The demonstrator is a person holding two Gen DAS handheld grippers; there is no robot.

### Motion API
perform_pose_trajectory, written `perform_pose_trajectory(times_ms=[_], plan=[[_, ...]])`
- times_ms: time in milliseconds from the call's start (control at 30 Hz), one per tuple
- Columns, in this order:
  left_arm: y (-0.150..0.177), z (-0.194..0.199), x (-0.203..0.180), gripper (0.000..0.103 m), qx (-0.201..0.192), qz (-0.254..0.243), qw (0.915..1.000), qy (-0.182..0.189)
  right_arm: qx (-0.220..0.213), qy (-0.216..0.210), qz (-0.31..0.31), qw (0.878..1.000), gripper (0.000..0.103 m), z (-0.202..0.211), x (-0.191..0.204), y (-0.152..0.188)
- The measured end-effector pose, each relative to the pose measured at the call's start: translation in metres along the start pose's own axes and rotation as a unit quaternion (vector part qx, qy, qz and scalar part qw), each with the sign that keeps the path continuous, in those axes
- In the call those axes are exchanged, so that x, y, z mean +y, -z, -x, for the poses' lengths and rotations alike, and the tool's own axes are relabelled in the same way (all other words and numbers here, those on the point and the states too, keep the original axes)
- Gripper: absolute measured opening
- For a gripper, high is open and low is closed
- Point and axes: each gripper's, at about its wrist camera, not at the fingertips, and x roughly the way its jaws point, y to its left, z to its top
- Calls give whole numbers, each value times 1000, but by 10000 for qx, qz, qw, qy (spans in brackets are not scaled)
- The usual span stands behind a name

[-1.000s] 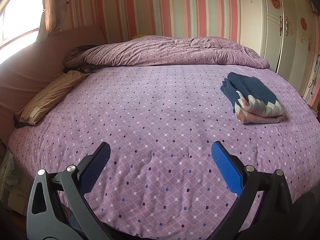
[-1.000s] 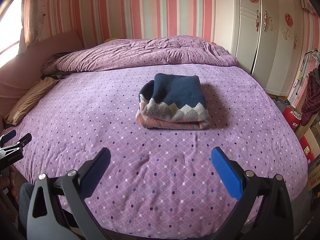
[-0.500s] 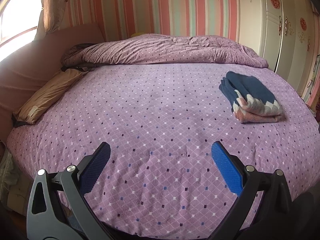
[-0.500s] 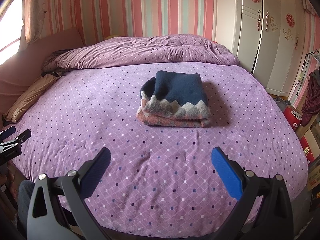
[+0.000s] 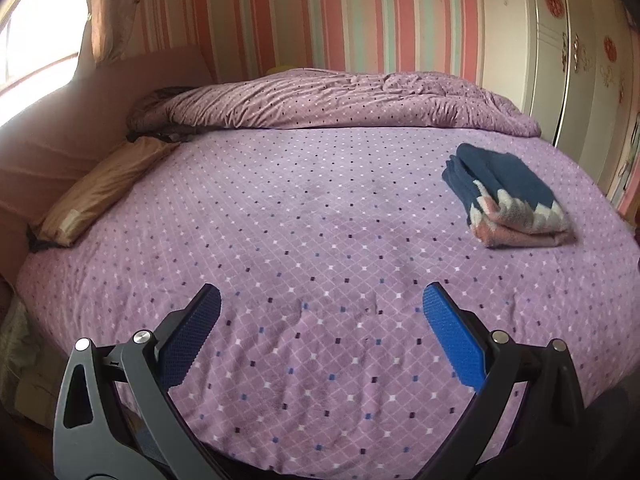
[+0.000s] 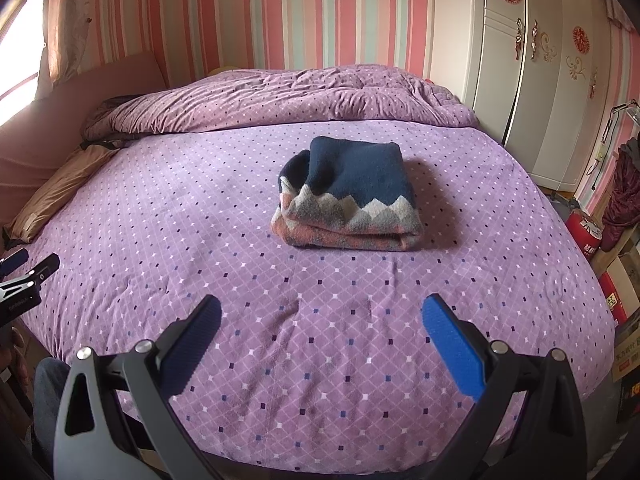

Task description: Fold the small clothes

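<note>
A folded knitted sweater, navy blue on top with a grey-and-white zigzag band and a salmon-pink lower edge, lies on the purple bed cover with a small diamond pattern. In the right wrist view it sits near the middle of the bed, well ahead of the right gripper; in the left wrist view the same sweater lies far to the right side of the bed, well apart from the left gripper.

Both grippers hang over the near edge of the bed with nothing between them. The left gripper's blue-padded fingers are spread wide, and only bed cover shows in the gap. The right gripper's fingers are spread just as wide and hold nothing. The tip of the left gripper also shows at the left edge of the right wrist view.

At the far end of the bed a rumpled purple quilt lies in a heap across its width. A tan pillow rests at the left side, against a pink padded headboard. Behind the bed stands a wall of pink, white and green stripes, and to the right a white wardrobe with ornate handles.
</note>
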Motion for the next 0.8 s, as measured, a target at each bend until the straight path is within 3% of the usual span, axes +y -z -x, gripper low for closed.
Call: perform_pose_trajectory(times_ms=[267, 800], plan=[[-4, 2, 14, 100, -89, 464, 9987, 176, 14, 13, 42, 10000, 101, -2, 1, 2], [-5, 3, 11, 100, -175, 368, 9991, 147, 39, -34, 110, 9999, 101, -4, 6, -1]])
